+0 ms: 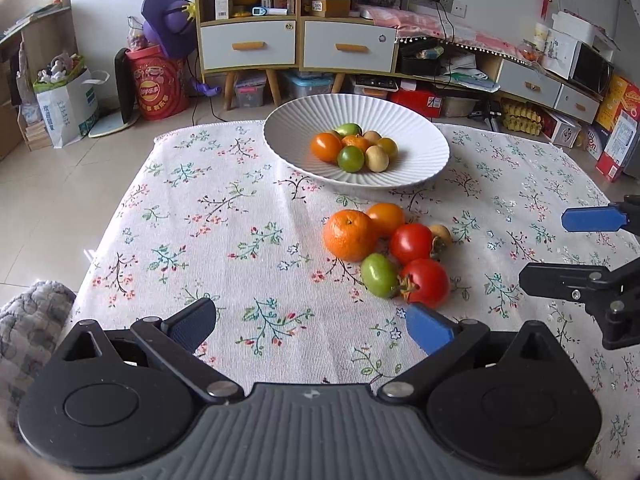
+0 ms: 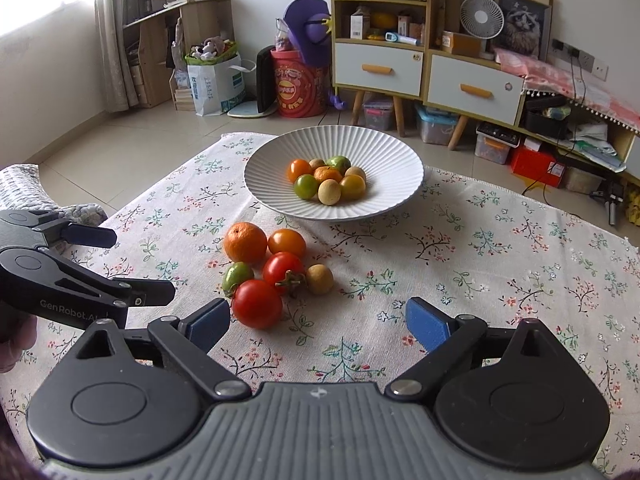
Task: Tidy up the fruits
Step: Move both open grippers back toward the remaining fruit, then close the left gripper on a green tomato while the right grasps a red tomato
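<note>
The left gripper [image 1: 310,326] hangs wide open over the flowered cloth [image 1: 224,216] near the table's front edge, nothing between its blue pads; its right pad sits just before a red tomato [image 1: 426,282]. The loose fruit lies mid-table: an orange [image 1: 349,235], a small orange tomato [image 1: 386,218], a green fruit [image 1: 379,275] and a second red tomato [image 1: 411,243], all bunched together. A tan fruit [image 2: 319,279], half hidden in the left view, shows whole in the right view. Toward the far edge stands the white ribbed bowl [image 1: 416,120] with seven small fruits. The right gripper [image 2: 318,326] is likewise spread open and empty, the nearest red tomato beside its left pad. Only the right view shows the curtained window [image 2: 116,28].
</note>
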